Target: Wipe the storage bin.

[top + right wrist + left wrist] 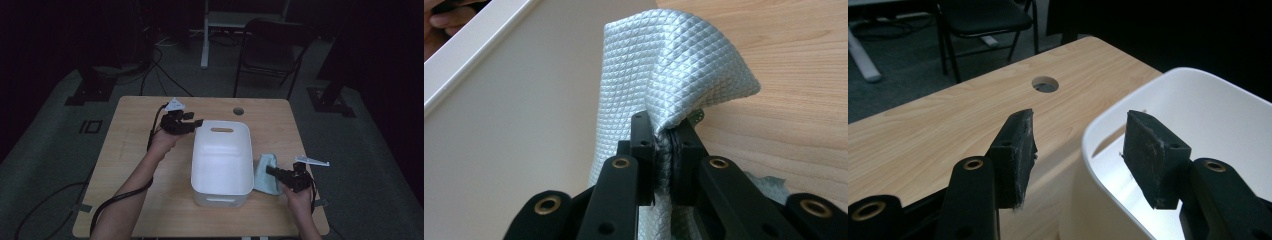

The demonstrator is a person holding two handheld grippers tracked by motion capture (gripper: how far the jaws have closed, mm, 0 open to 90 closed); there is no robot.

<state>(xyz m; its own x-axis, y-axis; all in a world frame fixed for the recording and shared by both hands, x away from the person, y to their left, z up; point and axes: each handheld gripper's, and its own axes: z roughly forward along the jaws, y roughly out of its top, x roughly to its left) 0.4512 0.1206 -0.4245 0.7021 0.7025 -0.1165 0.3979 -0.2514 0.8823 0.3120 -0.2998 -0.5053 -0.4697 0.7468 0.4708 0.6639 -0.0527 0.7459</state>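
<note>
The pale wooden counter [135,150] carries a white, smooth-walled plastic bin with a slot handle [222,160], standing at its middle. The bin looks light and rigid but slippery, so its thin rim or the handle slot seems the surest hold. The left gripper [1079,145] stands about half open with one pad on either side of the bin's rim near a far corner, neither visibly pressing. Beside the bin's right wall, a soft, pale blue waffle-textured cloth [669,70] is pinched in a bunched fold by the fully closed right gripper [666,150]; limp and grippy, it can be taken anywhere
</note>
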